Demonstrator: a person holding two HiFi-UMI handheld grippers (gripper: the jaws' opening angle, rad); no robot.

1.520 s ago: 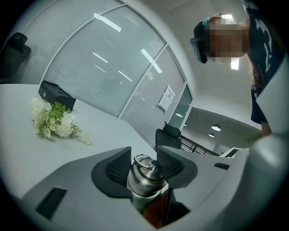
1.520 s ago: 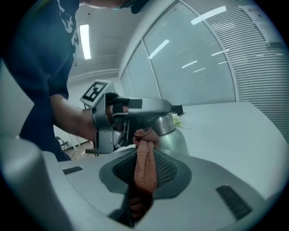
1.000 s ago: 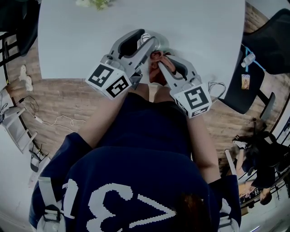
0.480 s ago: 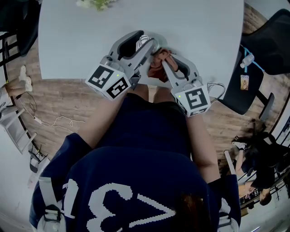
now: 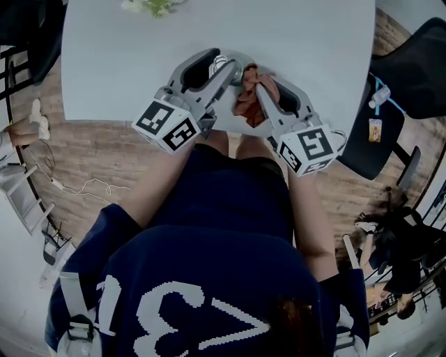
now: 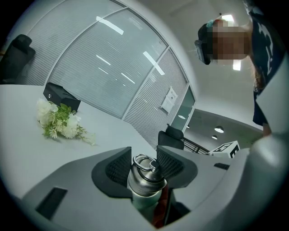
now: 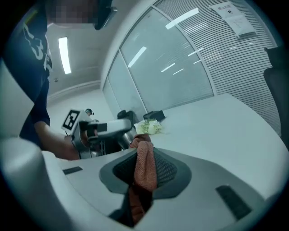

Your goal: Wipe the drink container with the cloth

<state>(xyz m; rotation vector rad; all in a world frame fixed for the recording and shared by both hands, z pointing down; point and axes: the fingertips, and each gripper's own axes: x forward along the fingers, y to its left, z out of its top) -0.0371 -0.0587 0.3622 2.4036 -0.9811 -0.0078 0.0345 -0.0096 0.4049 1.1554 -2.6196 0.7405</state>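
Note:
My left gripper (image 5: 224, 68) is shut on a steel drink bottle (image 6: 144, 182) with a ring-handled lid; its two pads grip the neck, and the bottle points away over the white table (image 5: 125, 56). In the head view only the bottle's lid (image 5: 221, 64) shows. My right gripper (image 5: 256, 78) is shut on a rust-red cloth (image 5: 247, 99), which hangs bunched between the two grippers. In the right gripper view the cloth (image 7: 144, 164) stands pinched between the pads, with the left gripper (image 7: 106, 128) to the left. From the left gripper view, the cloth (image 6: 162, 208) lies close by the bottle's lower right side.
A bunch of white flowers (image 5: 150, 5) lies at the table's far edge, with a black box (image 6: 61, 97) behind it. Black office chairs (image 5: 418, 63) stand to the right of the table. The person's body fills the near side of the table.
The right gripper has shifted right and a little away from the bottle, carrying the cloth, which now shows more fully between the grippers. The left gripper and bottle have stayed put.

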